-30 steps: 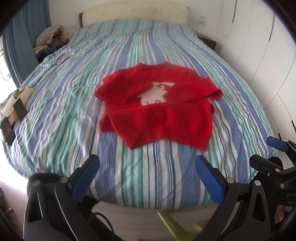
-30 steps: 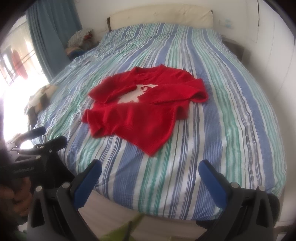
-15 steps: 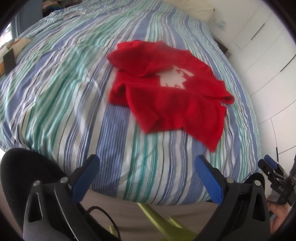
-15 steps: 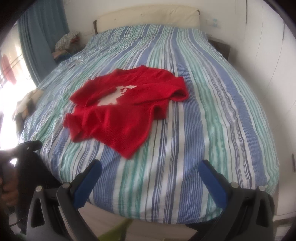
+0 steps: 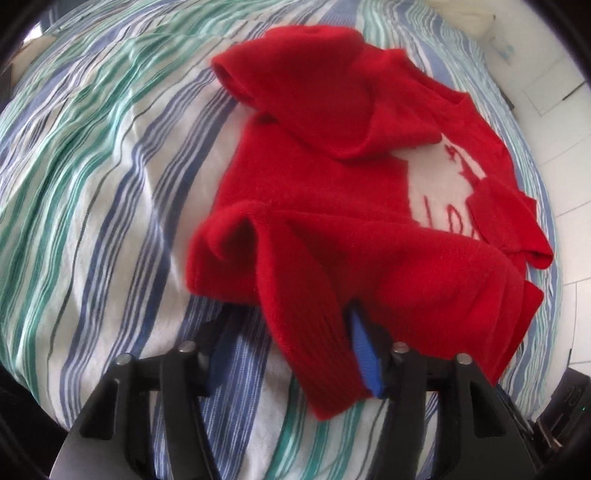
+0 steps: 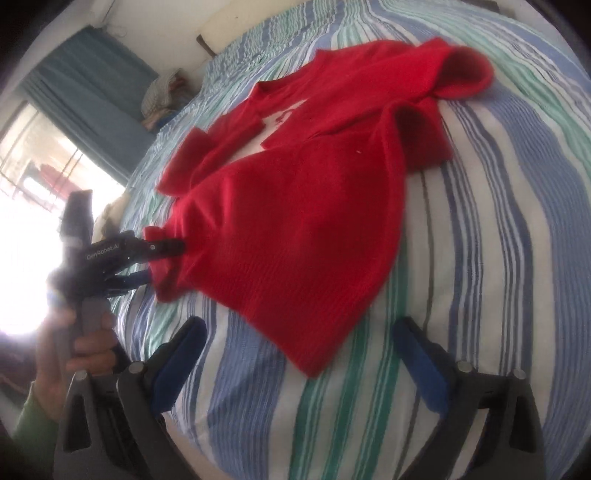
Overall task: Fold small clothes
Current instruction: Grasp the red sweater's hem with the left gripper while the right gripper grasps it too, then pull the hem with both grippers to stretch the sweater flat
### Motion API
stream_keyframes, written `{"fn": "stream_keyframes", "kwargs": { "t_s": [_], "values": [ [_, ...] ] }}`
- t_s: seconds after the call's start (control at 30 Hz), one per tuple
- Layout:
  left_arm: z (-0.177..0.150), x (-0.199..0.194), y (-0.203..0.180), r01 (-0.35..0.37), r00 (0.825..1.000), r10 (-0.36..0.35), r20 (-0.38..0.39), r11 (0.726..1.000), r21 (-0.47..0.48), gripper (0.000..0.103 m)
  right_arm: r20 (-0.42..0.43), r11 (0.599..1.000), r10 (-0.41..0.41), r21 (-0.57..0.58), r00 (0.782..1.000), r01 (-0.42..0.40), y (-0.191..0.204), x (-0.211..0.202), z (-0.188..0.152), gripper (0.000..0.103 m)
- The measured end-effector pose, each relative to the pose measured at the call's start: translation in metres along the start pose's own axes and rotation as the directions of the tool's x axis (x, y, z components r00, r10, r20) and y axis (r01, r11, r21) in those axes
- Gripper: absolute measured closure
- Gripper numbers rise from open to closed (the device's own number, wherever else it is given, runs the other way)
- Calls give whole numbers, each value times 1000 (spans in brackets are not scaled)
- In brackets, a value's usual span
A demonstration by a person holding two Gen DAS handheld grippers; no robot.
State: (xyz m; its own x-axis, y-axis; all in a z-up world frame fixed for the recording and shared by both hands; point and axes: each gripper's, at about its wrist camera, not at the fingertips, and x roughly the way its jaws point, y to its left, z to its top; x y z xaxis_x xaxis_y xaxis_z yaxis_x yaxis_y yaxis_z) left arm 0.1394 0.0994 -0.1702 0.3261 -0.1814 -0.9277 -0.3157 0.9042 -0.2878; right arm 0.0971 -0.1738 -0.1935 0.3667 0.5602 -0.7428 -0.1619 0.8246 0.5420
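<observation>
A small red knit sweater [image 5: 351,206] with a white front motif lies crumpled on the striped bed [image 5: 92,184]. My left gripper [image 5: 295,354] is closed onto the sweater's near hem corner, with red ribbed fabric between its blue pads. The right wrist view shows the same grip from the side: the left gripper [image 6: 162,262] pinches the sweater's [image 6: 295,221] left hem corner. My right gripper [image 6: 299,365] is open and empty, just short of the sweater's other hem corner, low over the bed [image 6: 498,258].
A blue curtain [image 6: 88,92] and a bright window [image 6: 33,177] stand at the left. A pile of clothes [image 6: 162,96] lies beside the head of the bed. A pillow [image 6: 236,26] lies at the head. White wardrobe doors [image 5: 569,110] run along the right side.
Both grippers have moved in from the foot of the bed to the sweater. The left gripper, open before, has closed on the near hem corner. The right stays open, now closer.
</observation>
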Motion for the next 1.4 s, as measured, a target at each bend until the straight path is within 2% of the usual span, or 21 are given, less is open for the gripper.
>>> {"fn": "stream_keyframes", "kwargs": {
  "t_s": [0.03,0.1,0.27,0.33,0.4,0.57,0.6,0.67,0.7,0.77,0.8,0.83,0.97,1.03,1.1,1.2,1.23,1.27,1.3,1.33,1.4],
  "values": [
    [-4,-8,6,64,998,-64,-13,998,-5,94,13,999,-15,39,1000,15,-5,-1,1,54],
    [-16,-26,19,148,988,-149,-43,989,-9,95,15,993,36,115,999,-38,-15,-15,3,97],
    [-49,-54,37,250,964,-242,-109,966,70,94,8,987,96,129,995,-97,-19,-70,-11,98],
    [-54,-48,41,239,966,-227,-125,967,90,88,-13,990,93,111,996,-91,-17,-81,-19,98],
    [-58,-39,40,205,974,-193,-119,974,98,68,-36,993,82,90,996,-79,-17,-82,-25,98],
    [-59,-40,40,296,951,-290,-104,954,46,33,-77,995,70,77,995,-64,-22,-53,-26,92],
    [-62,-43,41,303,950,-298,-92,952,44,24,-81,996,65,73,995,-59,-21,-51,-27,85],
    [-64,-40,36,279,957,-274,-93,959,51,21,-86,994,89,70,992,-83,-22,-49,-30,62],
    [-63,-35,31,240,967,-234,-97,969,59,21,-88,994,87,67,992,-81,-22,-46,-32,52],
    [-63,-28,22,117,989,-109,-97,990,79,31,-104,995,83,67,991,-76,-23,-39,-37,52],
    [-64,-27,18,31,996,-21,-92,994,109,50,-117,995,84,72,990,-76,-25,-36,-39,64],
    [-66,-28,14,-40,995,52,-80,989,143,68,-128,994,83,77,988,-74,-25,-32,-39,93],
    [-75,-52,36,-79,994,89,-67,987,138,82,-111,996,52,85,992,-42,-31,-51,-41,98],
    [-78,-58,52,-45,996,52,-70,994,97,82,-98,994,55,94,994,-45,-34,-63,-42,98],
    [-79,-57,61,46,996,-40,-78,996,72,77,-97,994,64,97,993,-55,-35,-66,-43,98],
    [-84,-50,60,118,990,-112,-90,991,66,30,-114,994,71,90,991,-61,-36,-55,-45,98],
    [-86,-48,54,110,991,-103,-89,990,83,30,-123,993,75,99,990,-63,-37,-50,-46,96],
    [-89,-45,49,87,993,-78,-91,990,109,38,-127,991,88,112,988,-73,-37,-45,-45,93],
    [-93,-43,42,69,993,-55,-102,988,135,85,-129,989,96,124,987,-80,-37,-41,-45,92],
    [-97,-41,39,82,990,-64,-128,986,142,101,-133,988,103,129,986,-85,-38,-38,-46,92],
    [-101,-48,41,83,989,-64,-131,986,145,101,-146,990,97,119,984,-80,-38,-36,-46,98]
  ]
}}
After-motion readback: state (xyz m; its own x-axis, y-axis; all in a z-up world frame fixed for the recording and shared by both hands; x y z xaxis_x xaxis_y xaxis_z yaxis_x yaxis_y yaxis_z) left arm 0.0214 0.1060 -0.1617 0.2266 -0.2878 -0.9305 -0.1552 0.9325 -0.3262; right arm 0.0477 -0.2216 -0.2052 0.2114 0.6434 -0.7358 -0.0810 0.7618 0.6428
